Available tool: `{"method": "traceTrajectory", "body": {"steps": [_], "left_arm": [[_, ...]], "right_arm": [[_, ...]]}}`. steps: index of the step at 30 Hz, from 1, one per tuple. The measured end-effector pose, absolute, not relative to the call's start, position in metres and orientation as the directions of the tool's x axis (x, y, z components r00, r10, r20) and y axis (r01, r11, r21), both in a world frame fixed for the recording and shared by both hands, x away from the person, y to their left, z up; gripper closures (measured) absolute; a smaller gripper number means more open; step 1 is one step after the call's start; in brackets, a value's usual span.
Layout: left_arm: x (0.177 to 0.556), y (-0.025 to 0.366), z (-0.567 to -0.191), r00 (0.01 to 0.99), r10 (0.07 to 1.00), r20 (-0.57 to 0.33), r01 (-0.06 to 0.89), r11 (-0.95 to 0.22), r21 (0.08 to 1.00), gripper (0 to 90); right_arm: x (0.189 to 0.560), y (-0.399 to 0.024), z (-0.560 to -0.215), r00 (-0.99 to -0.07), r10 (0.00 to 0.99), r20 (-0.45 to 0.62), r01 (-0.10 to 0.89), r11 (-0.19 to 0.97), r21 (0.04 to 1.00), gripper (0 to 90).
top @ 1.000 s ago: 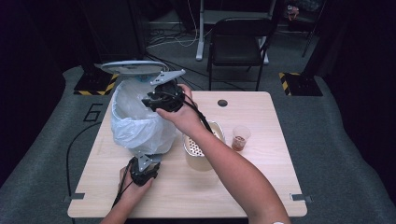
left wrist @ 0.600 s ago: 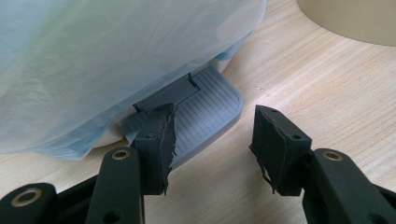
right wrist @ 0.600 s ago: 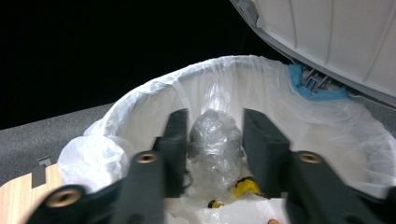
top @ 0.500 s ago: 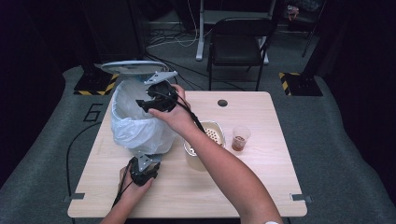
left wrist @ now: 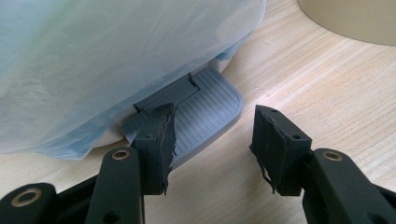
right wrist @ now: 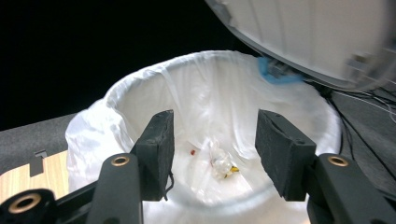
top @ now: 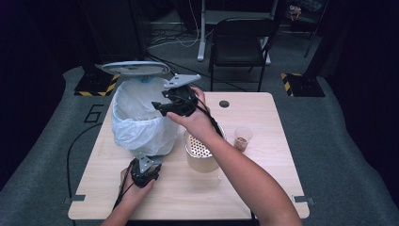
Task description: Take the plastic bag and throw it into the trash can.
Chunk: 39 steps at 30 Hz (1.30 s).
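**Right tongs over open bin, left tongs on the pedal**

A pale wood counter (top: 263,188) carries a pedal bin (top: 141,122) lined w/ a white plastic bag (right wrist: 93,135), its grey lid (top: 135,68) tipped up at the back. The bin stands at the counter's left half; just beside it, to the right, sits a tan canister (top: 203,160) w/ a perforated top, and near that a small clear cup (top: 243,138) holding something brown. A dark chair (top: 241,42) stands on the floor beyond the counter.

The person's right arm reaches across from bottom right, holding the right tongs (top: 160,107) above the bin's near-right rim, pointed in over the opening. Their jaws have just been opening and stand apart w/ nothing between them; in the right gripper view, crumpled clear scraps (right wrist: 219,162) and a few small bits lie at the bottom of the bag.

The left tongs (top: 143,162), in the left hand (top: 136,186) at the counter's near edge, rest at the bin's foot. In the left gripper view one pad lies on the grey ribbed pedal (left wrist: 205,116), the other on bare wood beside it; the jaws are at their narrowest, clamping nothing.
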State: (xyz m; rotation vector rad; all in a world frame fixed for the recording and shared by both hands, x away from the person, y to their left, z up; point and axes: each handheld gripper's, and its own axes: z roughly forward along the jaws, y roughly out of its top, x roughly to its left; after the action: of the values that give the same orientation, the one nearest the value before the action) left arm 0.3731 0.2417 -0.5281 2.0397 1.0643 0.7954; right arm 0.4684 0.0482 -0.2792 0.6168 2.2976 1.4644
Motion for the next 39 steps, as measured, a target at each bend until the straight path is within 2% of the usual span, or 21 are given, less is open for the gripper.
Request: {"method": "traceTrajectory", "body": {"steps": [2, 4, 9, 14, 26, 39], "left_arm": [[0.373, 0.242, -0.527, 0.479, 0.855, 0.2, 0.438, -0.431, 0.789, 49.3], [0.372, 0.24, -0.529, 0.47, 0.868, 0.164, 0.451, -0.395, 0.8, 49.3], [0.372, 0.241, -0.528, 0.477, 0.862, 0.173, 0.455, -0.41, 0.791, 49.3], [0.372, 0.241, -0.528, 0.476, 0.86, 0.184, 0.45, -0.418, 0.789, 49.3], [0.372, 0.241, -0.528, 0.476, 0.861, 0.18, 0.451, -0.414, 0.79, 49.3], [0.371, 0.24, -0.528, 0.476, 0.86, 0.183, 0.453, -0.418, 0.788, 49.3]], "right_arm": [[0.467, 0.037, -0.28, -0.835, 0.547, -0.057, 0.181, 0.371, 0.911, 47.3], [0.466, 0.025, -0.281, -0.823, 0.564, -0.068, 0.186, 0.38, 0.906, 47.8], [0.471, -0.009, -0.294, -0.779, 0.622, -0.078, 0.221, 0.388, 0.895, 48.3], [0.478, -0.039, -0.316, -0.741, 0.666, -0.084, 0.254, 0.394, 0.883, 53.1], [0.481, -0.076, -0.363, -0.656, 0.752, -0.059, 0.365, 0.385, 0.848, 58.6], [0.478, -0.097, -0.392, -0.61, 0.792, -0.031, 0.419, 0.355, 0.836, 58.7]]}}
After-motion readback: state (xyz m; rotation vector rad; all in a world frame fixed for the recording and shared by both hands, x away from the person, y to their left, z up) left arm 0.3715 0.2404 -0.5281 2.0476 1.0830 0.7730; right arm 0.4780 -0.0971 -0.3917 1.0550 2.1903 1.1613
